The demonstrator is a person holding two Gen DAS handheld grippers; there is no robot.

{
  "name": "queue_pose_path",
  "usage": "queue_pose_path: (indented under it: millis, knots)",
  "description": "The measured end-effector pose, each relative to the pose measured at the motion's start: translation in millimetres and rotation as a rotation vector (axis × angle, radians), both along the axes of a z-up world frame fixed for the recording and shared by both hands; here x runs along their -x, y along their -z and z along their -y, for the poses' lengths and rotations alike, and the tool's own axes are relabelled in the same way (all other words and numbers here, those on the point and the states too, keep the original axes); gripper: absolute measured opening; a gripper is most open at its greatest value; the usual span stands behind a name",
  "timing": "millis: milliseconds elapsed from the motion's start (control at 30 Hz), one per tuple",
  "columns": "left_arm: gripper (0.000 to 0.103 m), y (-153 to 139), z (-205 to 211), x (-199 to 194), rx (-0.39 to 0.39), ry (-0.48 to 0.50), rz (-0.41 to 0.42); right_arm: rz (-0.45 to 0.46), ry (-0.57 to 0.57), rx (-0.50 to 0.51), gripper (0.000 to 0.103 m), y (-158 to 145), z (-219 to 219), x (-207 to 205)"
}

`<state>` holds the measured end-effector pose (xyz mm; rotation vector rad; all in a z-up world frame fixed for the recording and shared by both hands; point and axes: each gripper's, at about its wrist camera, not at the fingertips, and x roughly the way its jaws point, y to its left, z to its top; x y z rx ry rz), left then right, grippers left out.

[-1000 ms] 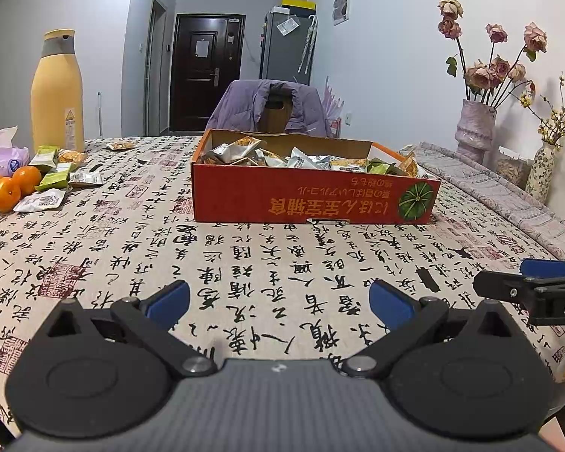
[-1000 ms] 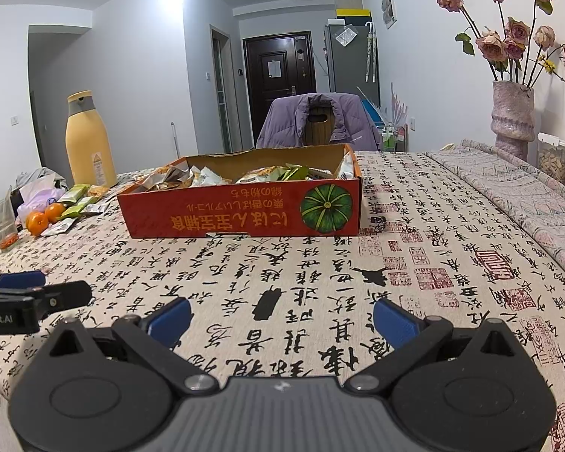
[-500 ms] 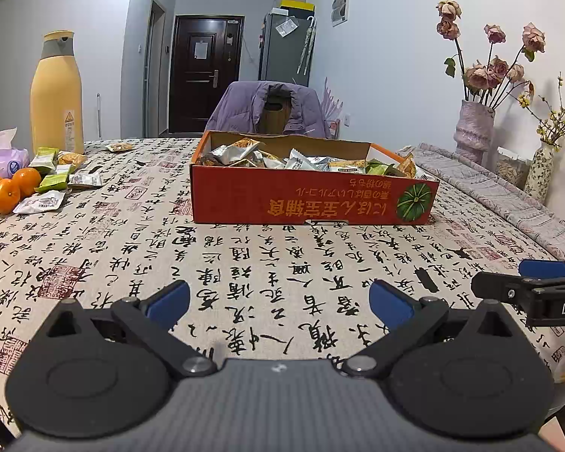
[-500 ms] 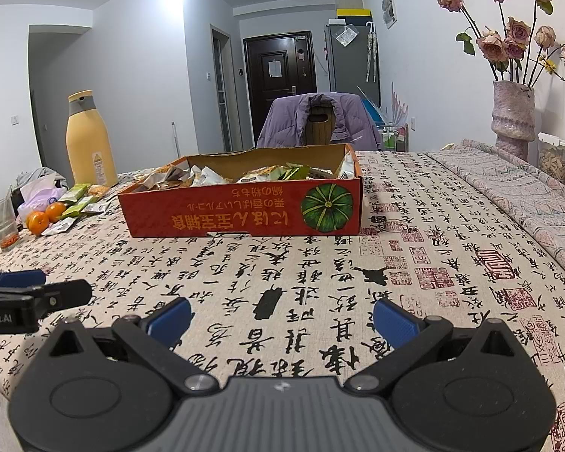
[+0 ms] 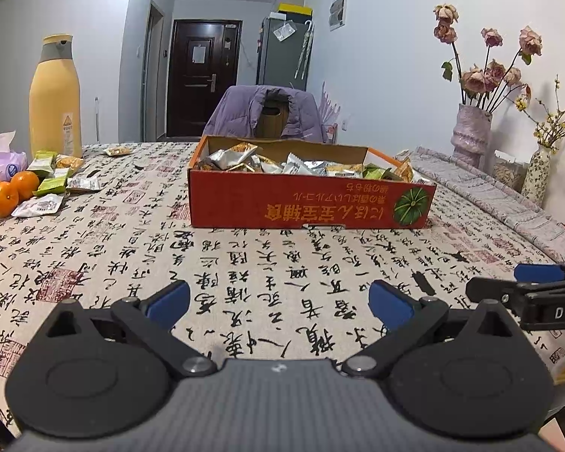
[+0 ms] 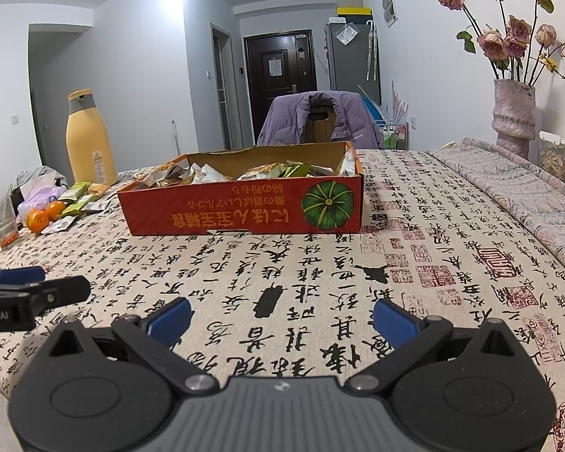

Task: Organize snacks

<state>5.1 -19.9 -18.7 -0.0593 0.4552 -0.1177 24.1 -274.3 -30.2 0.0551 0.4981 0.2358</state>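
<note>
Hardly anything has changed over the last second: both grippers hang low over the patterned tablecloth just where they were, and the room ahead of them looks the same. The left gripper has its jaws spread wide with nothing between them but printed cloth. The right gripper is spread just as wide and equally empty. Each shows at the edge of the other's view, so they sit side by side, close together.

Straight ahead of both pairs of jaws, well apart from them, stands the red cardboard box, already heaped with snack packets. Ahead and far to the left of the left jaws a small scatter of loose packets lies on the cloth beside some oranges, in front of a tall yellow bottle. One more packet lies alone further back.

Since nothing has been picked up and neither hand has set off, I would judge this a pause before the next reach. The loose packets on the left look like what remains to go in the box, and the left gripper is the nearer to them.
</note>
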Motion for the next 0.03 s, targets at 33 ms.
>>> queue_pose_path:
  millis: [33]
  knots:
    - [0.103, -0.8, 0.0, -0.1, 0.0, 0.001, 0.003, -0.001, -0.001, 0.001, 0.103, 0.5, -0.3, 0.0]
